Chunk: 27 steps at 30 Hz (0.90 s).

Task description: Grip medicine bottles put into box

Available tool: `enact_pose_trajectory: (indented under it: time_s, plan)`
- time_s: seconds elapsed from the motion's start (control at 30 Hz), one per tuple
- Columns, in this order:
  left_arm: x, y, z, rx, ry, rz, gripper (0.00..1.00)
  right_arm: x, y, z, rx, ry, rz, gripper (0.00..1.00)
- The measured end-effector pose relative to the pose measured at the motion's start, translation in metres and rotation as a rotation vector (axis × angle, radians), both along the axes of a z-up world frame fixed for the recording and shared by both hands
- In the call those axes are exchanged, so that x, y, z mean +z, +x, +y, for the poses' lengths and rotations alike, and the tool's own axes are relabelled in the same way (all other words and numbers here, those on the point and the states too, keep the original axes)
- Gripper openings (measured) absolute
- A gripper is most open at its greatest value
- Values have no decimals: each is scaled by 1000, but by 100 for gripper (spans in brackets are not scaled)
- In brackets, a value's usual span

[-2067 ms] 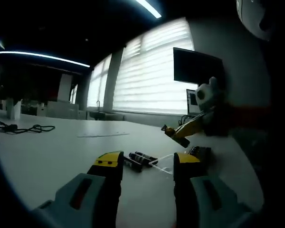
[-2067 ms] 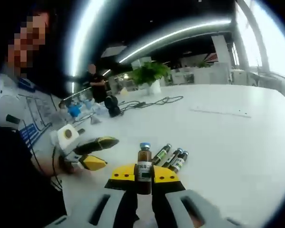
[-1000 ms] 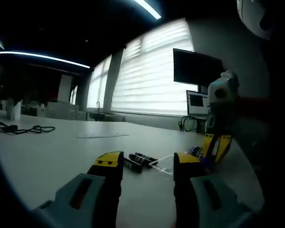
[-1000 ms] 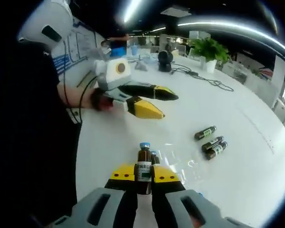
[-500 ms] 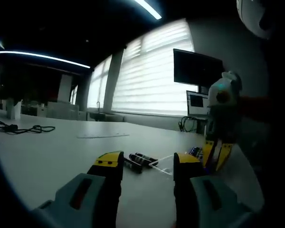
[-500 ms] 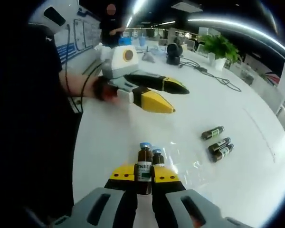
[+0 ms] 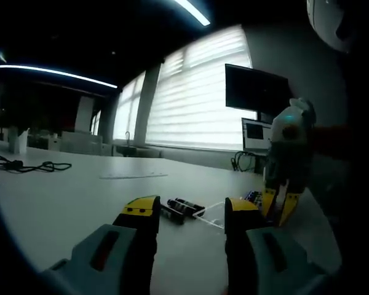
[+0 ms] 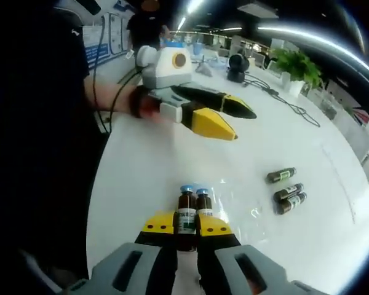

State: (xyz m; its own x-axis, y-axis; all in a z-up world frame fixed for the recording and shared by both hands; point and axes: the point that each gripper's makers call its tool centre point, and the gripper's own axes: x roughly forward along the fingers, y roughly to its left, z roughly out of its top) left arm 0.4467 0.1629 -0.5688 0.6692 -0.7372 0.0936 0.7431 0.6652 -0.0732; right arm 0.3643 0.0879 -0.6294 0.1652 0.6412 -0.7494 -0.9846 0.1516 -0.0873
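My right gripper (image 8: 186,223) is shut on a brown medicine bottle (image 8: 186,211) with a blue cap, held upright over a clear plastic box (image 8: 241,208). A second like bottle (image 8: 202,202) stands right beside it in the box. Three more bottles (image 8: 287,191) lie on the white table to the right. In the left gripper view, my left gripper (image 7: 192,206) is open and holds nothing, low over the table. The lying bottles (image 7: 181,206) are just beyond its jaws. My right gripper (image 7: 278,206) points down at the right. In the right gripper view, my left gripper (image 8: 243,126) hovers open farther off.
The white table (image 8: 141,178) stretches wide around the box. A black cable (image 7: 31,166) lies at the far left. Monitors (image 7: 255,92) stand by bright blinds. A potted plant (image 8: 298,64), a person standing at the back (image 8: 149,21) and a hand (image 8: 141,106) holding the left gripper are in view.
My right gripper has swung from level to pointing down over the box, still holding its bottle. A second bottle now shows beside the held one. The left gripper has not moved.
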Motion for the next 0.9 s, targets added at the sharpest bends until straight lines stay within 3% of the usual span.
enact_pose_trajectory:
  time_s: [0.23,0.7,0.9]
  plan:
    - [0,0,-1,0,2,0,35,4,-1,-1,-8,28,18,6]
    - [0,0,-2,1,9,-1,35,20,21,-17,-109,68,-32,3]
    - [-1,-1,-1,0,9,-1,35,14,4,-24,-86,37,19,0]
